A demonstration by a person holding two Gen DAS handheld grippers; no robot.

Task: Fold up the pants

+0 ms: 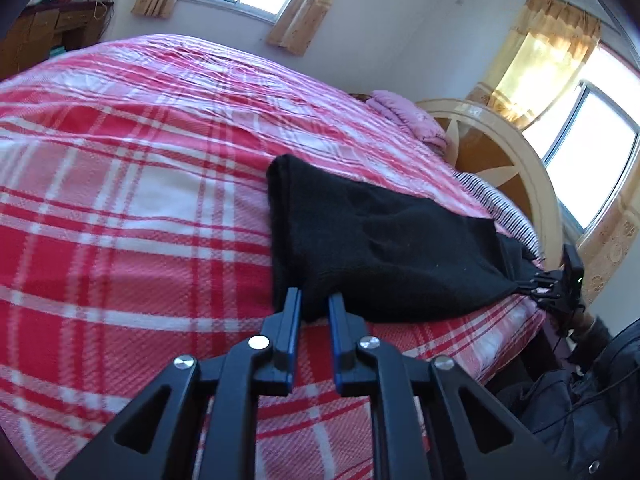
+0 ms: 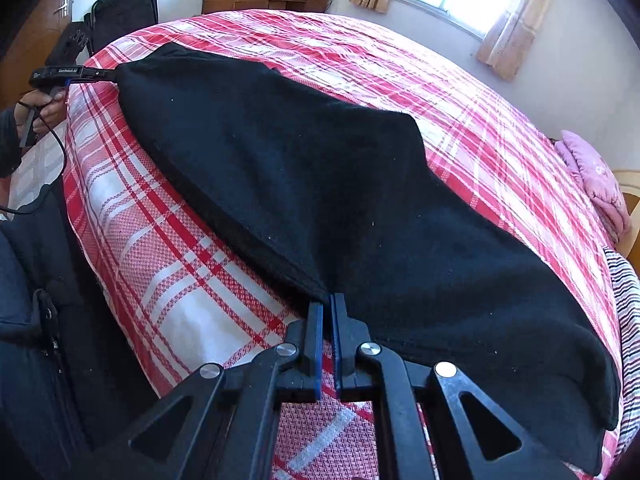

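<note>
The black pants point(image 2: 320, 200) are lying along the near edge of the bed point(image 1: 120, 200), stretched lengthwise over its red and white plaid cover, seemingly already doubled leg on leg. The right gripper point(image 2: 329, 308) is pinching the near edge of the cloth, its jaws drawn almost together on the fabric. The left gripper point(image 1: 314, 304) is gripping the other end of the pants with its jaws narrow but a little apart, a fold of cloth sitting between them; in the right wrist view the same left gripper is showing at the far corner of the garment.

To my eye, the step in hand is carrying one end over to meet the other. Doing it well means lifting both held points together, keeping the cloth taut between them so that no slack is bunching in the middle, and lining up the edges before letting go. The edge nearest the bedside is lying close to the drop, so dragging it outward is worth avoiding.

No container is showing here. A pink bundle point(image 1: 404, 116) is resting near the headboard point(image 1: 512, 148).
</note>
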